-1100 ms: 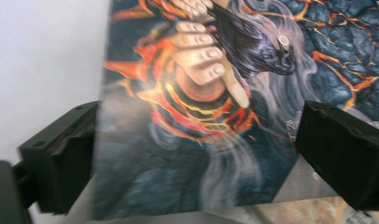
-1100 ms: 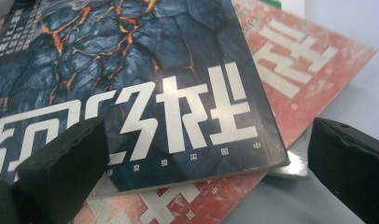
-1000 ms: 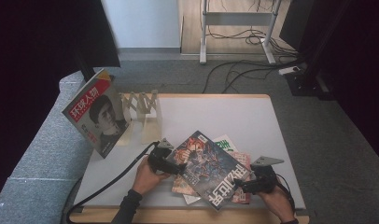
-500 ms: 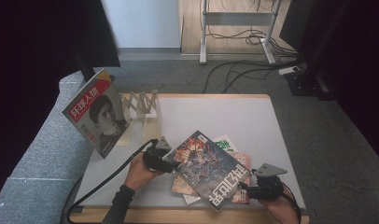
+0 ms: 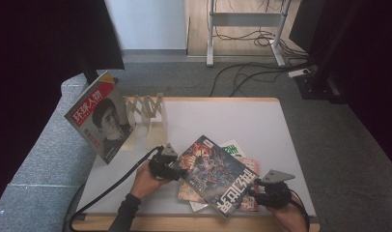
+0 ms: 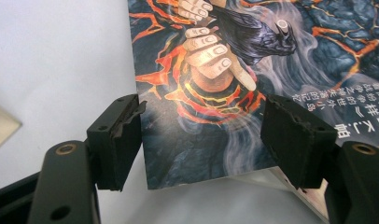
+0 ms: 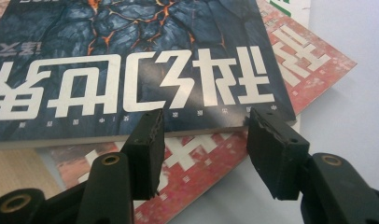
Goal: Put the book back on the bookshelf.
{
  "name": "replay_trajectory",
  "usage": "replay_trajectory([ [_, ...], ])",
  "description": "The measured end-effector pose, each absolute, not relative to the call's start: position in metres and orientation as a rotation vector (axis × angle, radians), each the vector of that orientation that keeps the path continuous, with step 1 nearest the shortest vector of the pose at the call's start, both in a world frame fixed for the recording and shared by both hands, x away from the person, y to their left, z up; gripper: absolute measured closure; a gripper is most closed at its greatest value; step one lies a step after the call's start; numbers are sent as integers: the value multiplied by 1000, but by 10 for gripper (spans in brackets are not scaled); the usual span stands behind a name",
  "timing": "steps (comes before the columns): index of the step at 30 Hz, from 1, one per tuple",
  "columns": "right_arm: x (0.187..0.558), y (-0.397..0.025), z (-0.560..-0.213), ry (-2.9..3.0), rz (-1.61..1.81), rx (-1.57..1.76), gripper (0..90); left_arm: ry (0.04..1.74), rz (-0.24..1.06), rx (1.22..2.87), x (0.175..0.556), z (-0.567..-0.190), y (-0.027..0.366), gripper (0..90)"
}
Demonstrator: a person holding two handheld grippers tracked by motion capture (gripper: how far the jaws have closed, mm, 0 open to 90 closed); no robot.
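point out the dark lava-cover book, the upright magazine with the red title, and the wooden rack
dark lava-cover book [image 5: 216,176], high view, middle of its cover
upright magazine [image 5: 101,116], high view, centre of its front cover
wooden rack [image 5: 148,108], high view, on its upright slats

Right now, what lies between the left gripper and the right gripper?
The dark lava-cover book, lying atop the stack, spans the stretch between the left gripper and the right gripper in the high view.

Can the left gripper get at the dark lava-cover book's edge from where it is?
Probably yes: the left gripper is open, its jaws straddling the corner of the dark book, with nothing between them.
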State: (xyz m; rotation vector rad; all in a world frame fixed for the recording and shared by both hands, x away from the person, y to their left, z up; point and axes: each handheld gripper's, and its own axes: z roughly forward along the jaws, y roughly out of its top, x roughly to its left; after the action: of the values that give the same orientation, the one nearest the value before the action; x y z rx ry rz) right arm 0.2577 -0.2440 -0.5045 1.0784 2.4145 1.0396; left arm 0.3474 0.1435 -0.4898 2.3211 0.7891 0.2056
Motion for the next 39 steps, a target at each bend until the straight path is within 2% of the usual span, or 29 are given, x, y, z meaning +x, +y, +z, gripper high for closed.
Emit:
replay_trajectory([
  [13,285,-245,-502,2359,1012,1083,441,851,181,2292,321,-491,159,327],
  [20,314,-241,-500,2340,959,1100,424,841,202,2358,301,-490,155,321],
  [28,343,-237,-502,2327,969,1133,410,827,161,2323,280,-495,162,345],
  [30,345,-237,-501,2325,962,1133,389,824,134,2298,282,-490,167,331],
  [36,339,-238,-501,2306,976,1139,292,775,200,2296,294,-474,170,181],
  [37,333,-238,-499,2309,999,1133,252,754,229,2318,300,-468,166,150],
  [39,331,-238,-499,2310,1001,1132,219,737,252,2321,302,-467,164,141],
])
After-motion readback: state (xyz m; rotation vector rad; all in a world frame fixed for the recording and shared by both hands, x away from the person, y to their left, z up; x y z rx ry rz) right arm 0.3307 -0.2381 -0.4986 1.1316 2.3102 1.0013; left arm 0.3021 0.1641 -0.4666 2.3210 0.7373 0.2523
